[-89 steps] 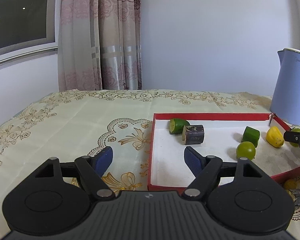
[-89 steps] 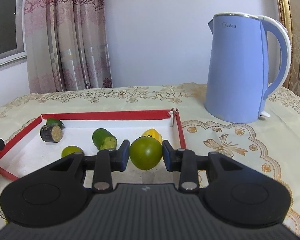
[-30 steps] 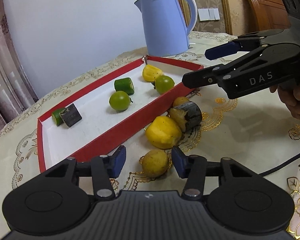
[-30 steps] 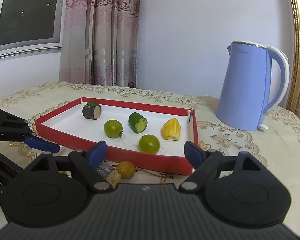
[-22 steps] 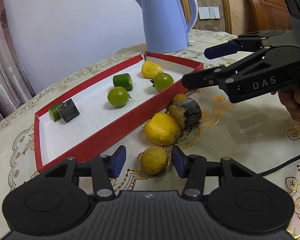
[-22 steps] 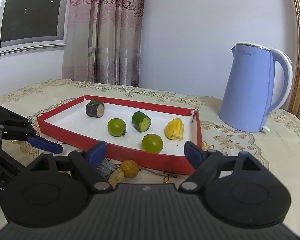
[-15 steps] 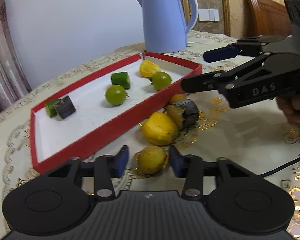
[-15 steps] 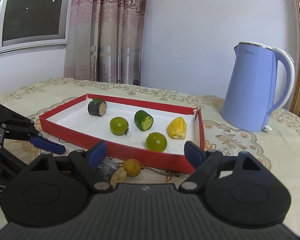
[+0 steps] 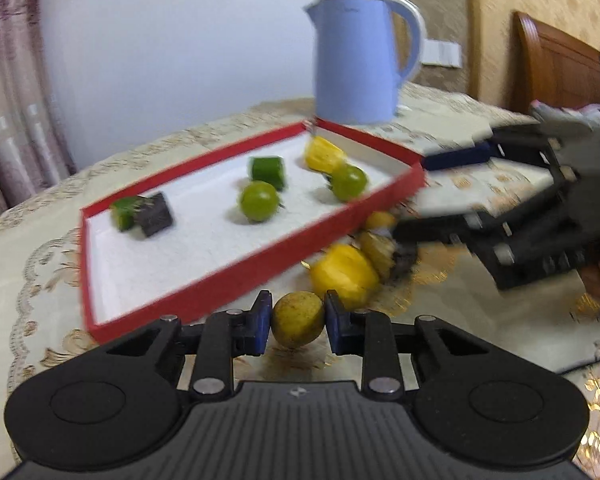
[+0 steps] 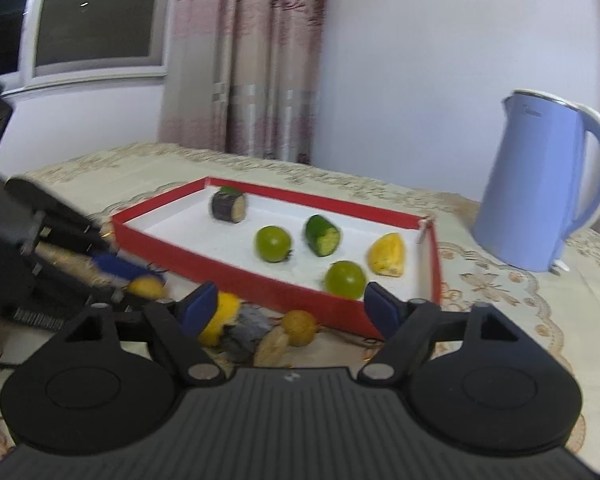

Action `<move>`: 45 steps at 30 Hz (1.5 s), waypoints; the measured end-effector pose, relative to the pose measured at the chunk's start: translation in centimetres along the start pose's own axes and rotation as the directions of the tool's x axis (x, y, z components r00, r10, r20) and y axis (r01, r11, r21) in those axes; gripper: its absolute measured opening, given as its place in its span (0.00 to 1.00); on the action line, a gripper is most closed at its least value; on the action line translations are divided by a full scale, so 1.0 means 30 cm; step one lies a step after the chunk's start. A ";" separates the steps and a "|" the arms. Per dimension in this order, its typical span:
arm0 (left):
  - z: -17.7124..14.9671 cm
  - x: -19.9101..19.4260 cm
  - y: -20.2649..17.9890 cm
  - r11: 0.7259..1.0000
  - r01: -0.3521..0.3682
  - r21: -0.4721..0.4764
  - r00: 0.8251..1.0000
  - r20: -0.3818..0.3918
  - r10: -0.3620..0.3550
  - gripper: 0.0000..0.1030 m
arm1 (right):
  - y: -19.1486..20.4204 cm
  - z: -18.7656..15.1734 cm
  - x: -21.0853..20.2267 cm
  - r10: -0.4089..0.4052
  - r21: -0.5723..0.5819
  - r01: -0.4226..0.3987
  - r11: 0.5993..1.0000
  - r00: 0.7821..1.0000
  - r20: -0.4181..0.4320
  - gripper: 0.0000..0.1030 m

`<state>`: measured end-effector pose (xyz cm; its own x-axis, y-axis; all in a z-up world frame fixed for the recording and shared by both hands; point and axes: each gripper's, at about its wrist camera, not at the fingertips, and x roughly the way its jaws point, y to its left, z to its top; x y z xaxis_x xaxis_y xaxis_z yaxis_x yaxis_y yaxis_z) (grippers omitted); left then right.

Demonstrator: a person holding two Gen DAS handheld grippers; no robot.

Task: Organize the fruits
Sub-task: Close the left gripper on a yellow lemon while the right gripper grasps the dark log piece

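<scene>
Both grippers are over the tablecloth beside the red tray [image 9: 256, 264]. My left gripper [image 9: 297, 322] is clamped on a small yellow fruit [image 9: 297, 319]; my right gripper [image 10: 288, 306], its jaws closing, has nothing pressed between them, above the dark-skinned piece [image 10: 246, 326].

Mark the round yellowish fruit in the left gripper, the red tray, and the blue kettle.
Round yellowish fruit [image 9: 297, 319], left wrist view, its front face.
Red tray [image 9: 220, 280], left wrist view, near wall.
Blue kettle [image 10: 528, 188], right wrist view, body.

Behind the cloth-covered tabletop [image 10: 500, 288], pink patterned curtains [image 10: 248, 56] hang beside a dark window [image 10: 96, 12] against a plain white wall [image 10: 420, 40].
</scene>
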<state>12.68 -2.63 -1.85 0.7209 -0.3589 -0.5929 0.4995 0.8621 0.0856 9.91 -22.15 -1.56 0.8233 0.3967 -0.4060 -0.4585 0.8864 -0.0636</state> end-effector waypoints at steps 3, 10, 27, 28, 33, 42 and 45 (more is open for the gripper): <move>0.010 -0.021 0.029 0.998 -0.031 -0.049 0.999 0.034 0.032 0.26 | 0.023 -0.004 0.019 0.021 -0.024 -0.022 0.999 0.999 -0.039 0.56; 0.020 -0.029 0.050 0.995 -0.053 -0.082 0.997 0.049 0.057 0.26 | 0.062 -0.012 0.042 -0.033 -0.077 0.028 0.997 0.997 -0.066 0.50; 0.019 -0.026 0.053 0.994 -0.059 -0.089 0.997 0.042 0.063 0.26 | 0.001 -0.011 -0.005 0.001 -0.068 -0.007 0.998 0.996 -0.092 0.53; 0.019 -0.026 0.052 0.995 -0.058 -0.087 0.997 0.043 0.062 0.27 | 0.012 -0.012 -0.006 -0.006 -0.085 -0.003 0.996 0.995 -0.098 0.53; 0.019 -0.027 0.045 0.996 -0.057 -0.075 0.997 0.045 0.061 0.27 | 0.043 -0.011 -0.009 -0.031 -0.142 0.012 0.990 0.990 -0.135 0.47; 0.020 -0.030 0.040 0.996 -0.053 -0.070 0.997 0.049 0.057 0.27 | 0.013 -0.031 0.019 -0.056 -0.112 0.038 0.993 0.984 -0.169 0.47; 0.019 -0.030 0.040 0.996 -0.056 -0.069 0.997 0.049 0.060 0.27 | 0.003 -0.040 0.030 -0.062 -0.102 0.044 0.994 0.981 -0.181 0.47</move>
<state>12.89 -1.47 -0.75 0.7721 -0.3239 -0.5467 0.4238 0.9035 0.0633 10.22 -22.01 -3.02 0.7757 0.2911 -0.5600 -0.4535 0.8741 -0.1739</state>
